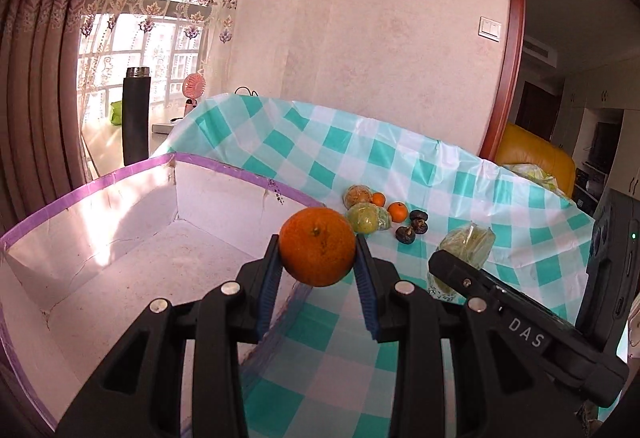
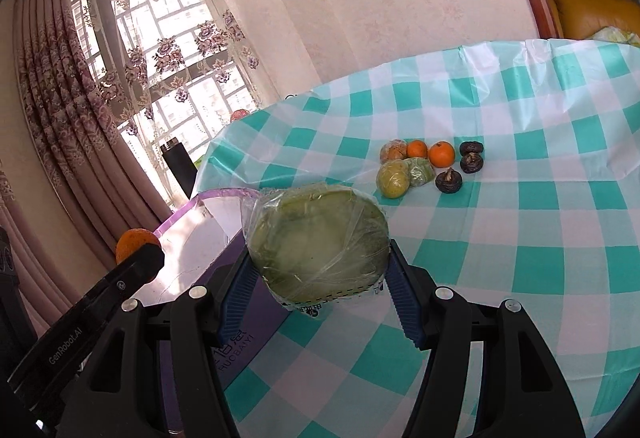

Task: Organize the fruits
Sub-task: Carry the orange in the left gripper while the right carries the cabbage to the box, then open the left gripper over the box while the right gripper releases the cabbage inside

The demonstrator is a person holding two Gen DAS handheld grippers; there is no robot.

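My left gripper [image 1: 318,258] is shut on an orange [image 1: 317,247], held in the air over the near right wall of a white box with purple tape on its rim [image 1: 120,172]. In the right wrist view, my right gripper [image 2: 320,262] is shut on a green fruit wrapped in clear plastic [image 2: 320,242], lifted above the table beside the box [image 2: 188,210]. That wrapped fruit [image 1: 468,244] and the right gripper's finger show at the right of the left wrist view. The orange [image 2: 134,240] peeks out at the left edge of the right wrist view.
On the green-and-white checked cloth [image 2: 540,218] lie a cluster of fruit: two small oranges [image 2: 441,153], wrapped yellowish-green fruits [image 2: 394,179] and three dark brown ones [image 2: 449,181]. A black flask [image 1: 135,116] stands behind the box. A wall runs along the table's far side.
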